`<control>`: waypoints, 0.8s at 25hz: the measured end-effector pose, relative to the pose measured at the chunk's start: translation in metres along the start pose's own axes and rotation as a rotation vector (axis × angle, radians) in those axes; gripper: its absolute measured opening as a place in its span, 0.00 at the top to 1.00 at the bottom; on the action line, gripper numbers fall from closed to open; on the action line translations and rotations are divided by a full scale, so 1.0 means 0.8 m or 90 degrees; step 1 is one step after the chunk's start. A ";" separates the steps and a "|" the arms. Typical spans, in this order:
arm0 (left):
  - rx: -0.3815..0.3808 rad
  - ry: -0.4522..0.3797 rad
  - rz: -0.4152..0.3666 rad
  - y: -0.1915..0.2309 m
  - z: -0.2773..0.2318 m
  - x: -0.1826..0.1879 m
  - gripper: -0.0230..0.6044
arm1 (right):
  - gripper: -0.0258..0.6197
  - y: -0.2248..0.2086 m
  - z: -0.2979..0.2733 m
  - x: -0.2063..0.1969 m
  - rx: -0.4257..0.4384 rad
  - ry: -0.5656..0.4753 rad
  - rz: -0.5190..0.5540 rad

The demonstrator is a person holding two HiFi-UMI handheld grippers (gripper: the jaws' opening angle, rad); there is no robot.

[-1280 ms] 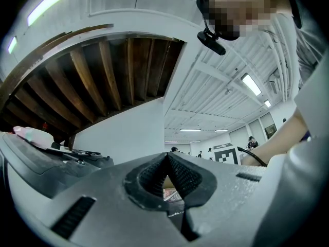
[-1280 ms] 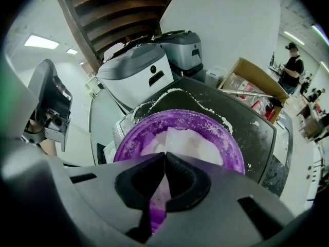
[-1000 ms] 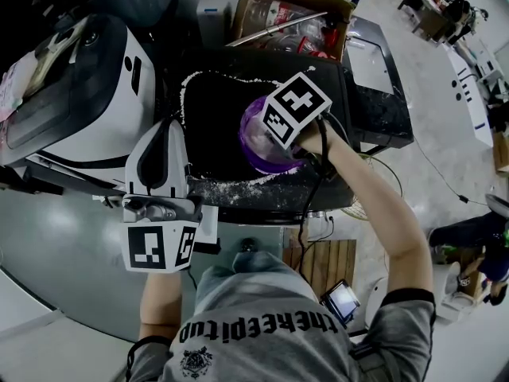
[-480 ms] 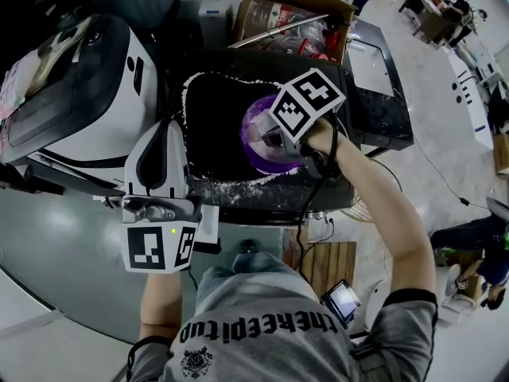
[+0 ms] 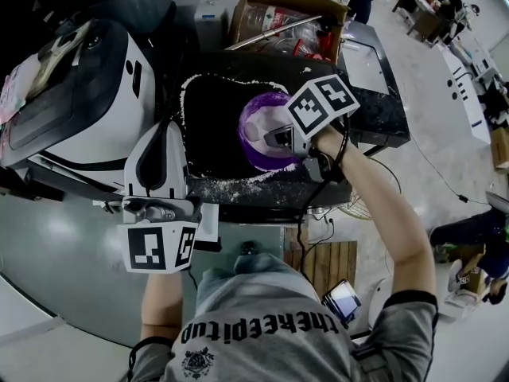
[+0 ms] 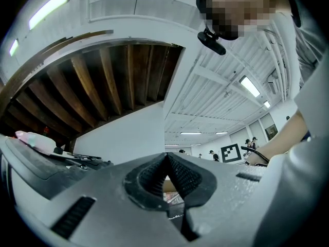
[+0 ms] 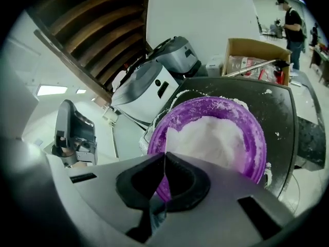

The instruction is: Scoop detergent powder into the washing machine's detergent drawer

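The right gripper (image 7: 164,154) hovered with its jaws pressed together over the purple bowl (image 7: 255,133) of white powder (image 7: 211,138) on the black table (image 7: 280,107) (powder spilled there too). The left gripper (image 6: 165,156), jaws also closed, pointed upward beside the washing machine (image 5: 79,94).

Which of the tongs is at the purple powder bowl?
The right tongs: their shut tips sit at the purple bowl's near rim. The left tongs are held off the black tray, by the white machine.
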State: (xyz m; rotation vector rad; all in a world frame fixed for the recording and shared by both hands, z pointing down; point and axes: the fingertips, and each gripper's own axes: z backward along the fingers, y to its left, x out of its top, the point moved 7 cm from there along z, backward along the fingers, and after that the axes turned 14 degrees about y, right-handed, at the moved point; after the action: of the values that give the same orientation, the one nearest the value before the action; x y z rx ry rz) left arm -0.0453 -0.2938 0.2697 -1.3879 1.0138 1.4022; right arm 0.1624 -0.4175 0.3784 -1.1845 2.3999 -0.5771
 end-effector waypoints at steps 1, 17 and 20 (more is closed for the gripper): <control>-0.001 0.000 -0.001 0.000 0.002 0.000 0.96 | 0.95 0.000 0.002 -0.002 -0.004 -0.014 -0.005; -0.044 -0.004 -0.011 0.013 0.046 0.015 0.96 | 0.95 0.031 0.014 -0.059 -0.010 -0.266 -0.116; -0.054 -0.006 -0.018 0.018 0.057 0.018 0.96 | 0.95 0.041 0.014 -0.069 0.002 -0.310 -0.139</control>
State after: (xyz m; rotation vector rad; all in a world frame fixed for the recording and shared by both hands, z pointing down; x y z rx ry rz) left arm -0.0708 -0.2531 0.2565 -1.4493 0.9349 1.4443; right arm 0.1782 -0.3565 0.3610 -1.4071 1.8761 -0.3062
